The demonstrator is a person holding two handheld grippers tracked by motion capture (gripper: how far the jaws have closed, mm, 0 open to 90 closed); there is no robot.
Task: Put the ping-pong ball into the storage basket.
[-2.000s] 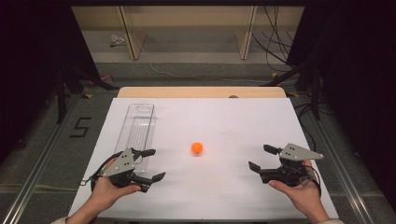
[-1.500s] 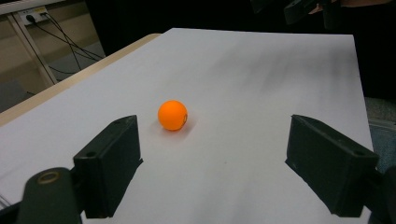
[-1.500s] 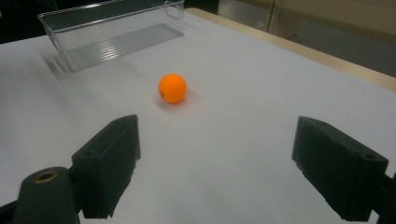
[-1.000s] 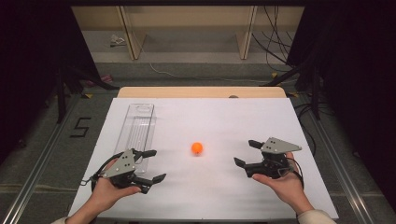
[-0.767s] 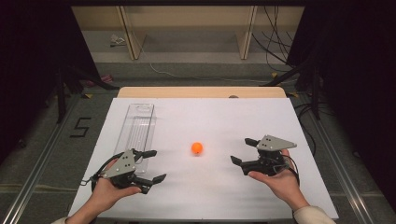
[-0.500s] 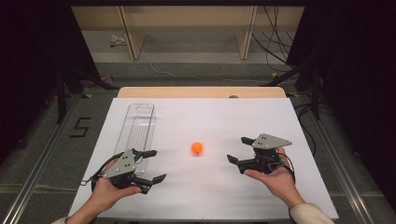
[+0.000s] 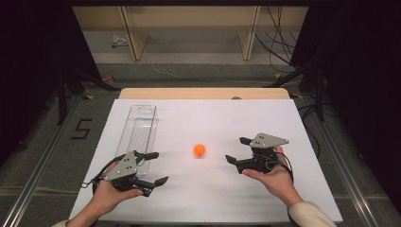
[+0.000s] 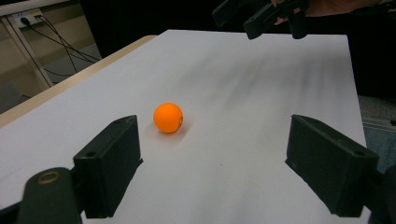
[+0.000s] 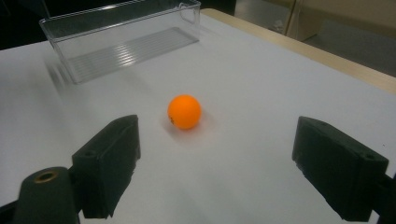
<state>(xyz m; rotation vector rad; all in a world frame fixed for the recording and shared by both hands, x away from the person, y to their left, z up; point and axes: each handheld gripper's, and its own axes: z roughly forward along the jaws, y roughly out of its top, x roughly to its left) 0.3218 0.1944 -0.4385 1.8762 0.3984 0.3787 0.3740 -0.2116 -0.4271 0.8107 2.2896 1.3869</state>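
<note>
ball: small orange round ball (image 7: 199,150) sits on white tabletop (image 7: 208,118), mid-front, between both tools, touching neither
right hand-held gripper (image 7: 239,150): jaws wide apart, empty, near ball, pointing at it
left hand-held gripper (image 7: 153,167): jaws wide apart, empty, front-left
bin: clear rectangular plastic bin (image 7: 138,132), left side, well apart from ball

A black "5" (image 7: 81,128) is marked on the floor left of the table (image 7: 302,189)

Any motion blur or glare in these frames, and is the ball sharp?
Right gripper view: the clear tray smears at its near corner, motion blur; the orange ball stays fairly sharp. Left gripper view: grey streaks across the white table. High view: even light, no glare.
</note>
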